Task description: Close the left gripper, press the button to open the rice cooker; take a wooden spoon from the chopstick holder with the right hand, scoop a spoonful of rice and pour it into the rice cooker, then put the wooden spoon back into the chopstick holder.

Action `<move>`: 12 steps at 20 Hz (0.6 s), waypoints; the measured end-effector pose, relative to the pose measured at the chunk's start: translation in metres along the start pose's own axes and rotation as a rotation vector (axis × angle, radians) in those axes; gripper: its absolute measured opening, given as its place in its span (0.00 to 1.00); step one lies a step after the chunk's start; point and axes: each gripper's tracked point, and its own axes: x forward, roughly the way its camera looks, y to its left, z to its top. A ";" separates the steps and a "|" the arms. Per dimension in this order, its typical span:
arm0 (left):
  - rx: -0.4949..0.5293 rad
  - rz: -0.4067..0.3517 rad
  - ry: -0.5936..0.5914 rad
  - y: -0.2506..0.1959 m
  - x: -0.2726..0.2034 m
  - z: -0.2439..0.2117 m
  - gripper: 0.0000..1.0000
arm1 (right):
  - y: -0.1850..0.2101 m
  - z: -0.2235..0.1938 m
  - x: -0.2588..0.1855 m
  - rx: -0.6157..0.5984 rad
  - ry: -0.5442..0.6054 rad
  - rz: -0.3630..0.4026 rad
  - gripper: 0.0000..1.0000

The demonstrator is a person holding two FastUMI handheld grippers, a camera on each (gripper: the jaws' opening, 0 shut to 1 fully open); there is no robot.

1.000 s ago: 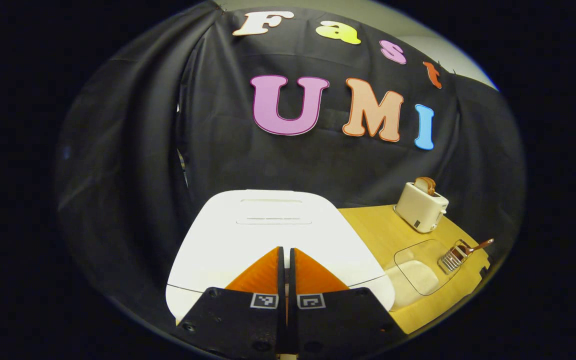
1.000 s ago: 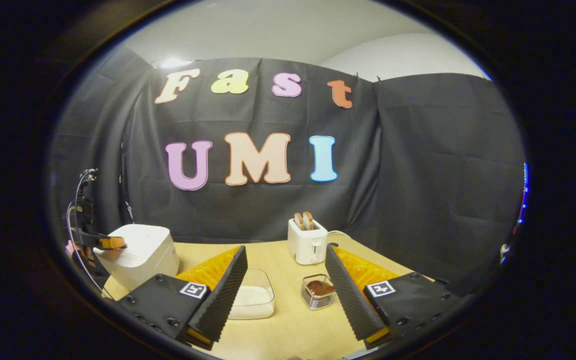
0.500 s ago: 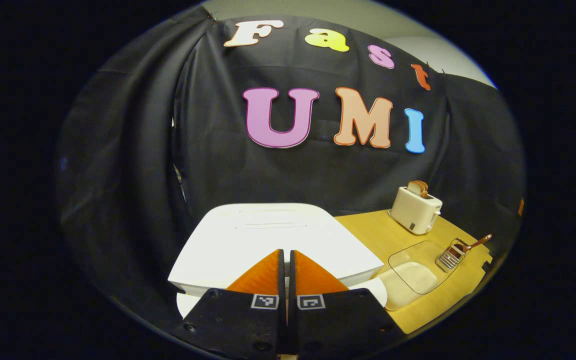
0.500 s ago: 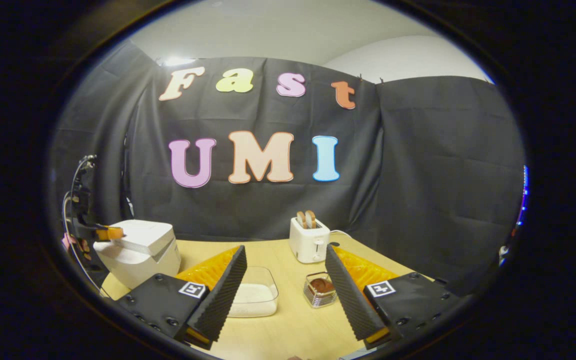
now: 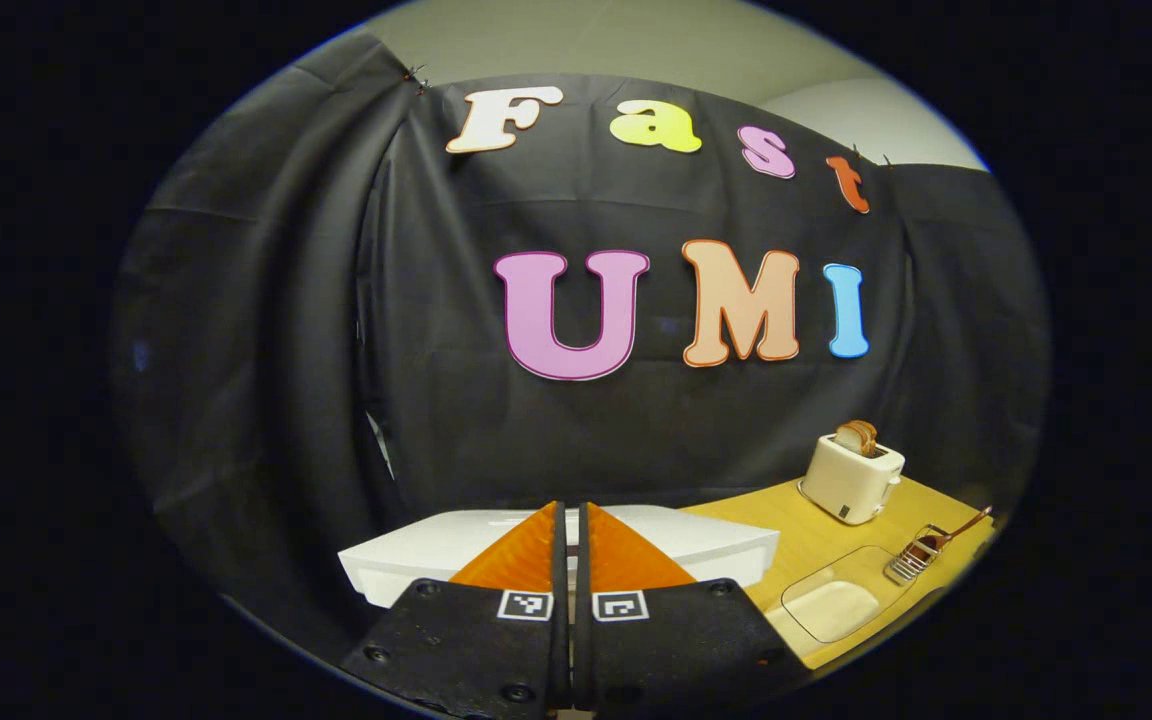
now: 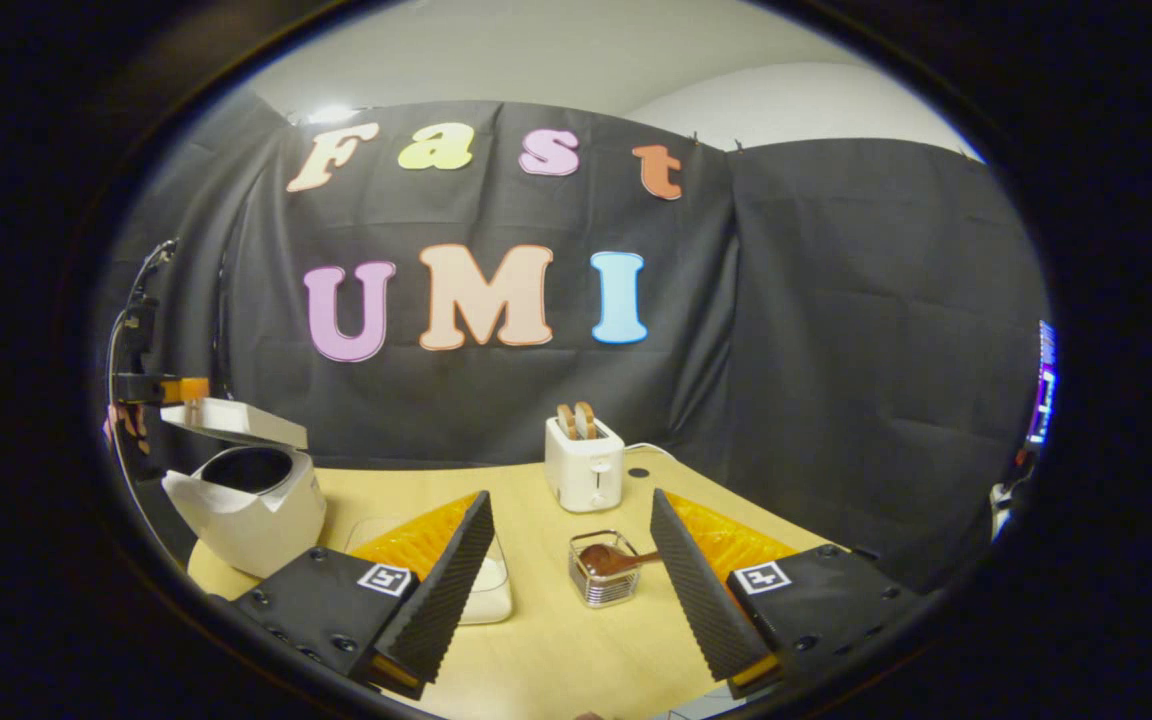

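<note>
Rice cooker (image 6: 246, 505) stands at the left end of the surface (image 6: 556, 640) with its lid (image 6: 226, 422) up and tilted, dark inner pot visible. So it lies open as the task wants.

Left claw (image 5: 568, 530): fingers pressed together, nothing between them, tips over the raised lid's (image 5: 556, 545) near edge. The right gripper view puts it level with the lid edge (image 6: 161, 388), at or just beside it; contact can't be settled.

Right claw (image 6: 571, 560): wide open, holding nothing, low over the surface and aimed at the chopstick holder (image 6: 603, 582).

Wooden spoon (image 6: 611, 560) sits in the holder, bowl inside, handle sticking out toward the right finger. Rice container (image 6: 484, 590) is just left of the holder, white rice in it, partly hidden behind the left finger.

Stage call: lid up plus spoon in holder fits either pre-scoop or spoon already returned. Can't see whether rice is in the pot, too dark and too small. Not calling it.

If a spoon grab is due:
- the handle is thin and angled, so align the fingers across it
- lift clear of the wire rim without tipping the holder
- keep the left claw off the lid
</note>
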 end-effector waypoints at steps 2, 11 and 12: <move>0.008 0.013 -0.027 -0.003 0.003 0.012 0.03 | -0.012 -0.010 0.006 0.014 0.016 -0.015 1.00; 0.041 0.023 -0.043 -0.046 -0.003 0.046 0.90 | -0.062 -0.073 0.056 0.088 0.109 -0.019 0.99; 0.039 0.025 -0.046 -0.051 -0.005 0.049 0.91 | -0.066 -0.082 0.062 0.105 0.125 -0.018 0.99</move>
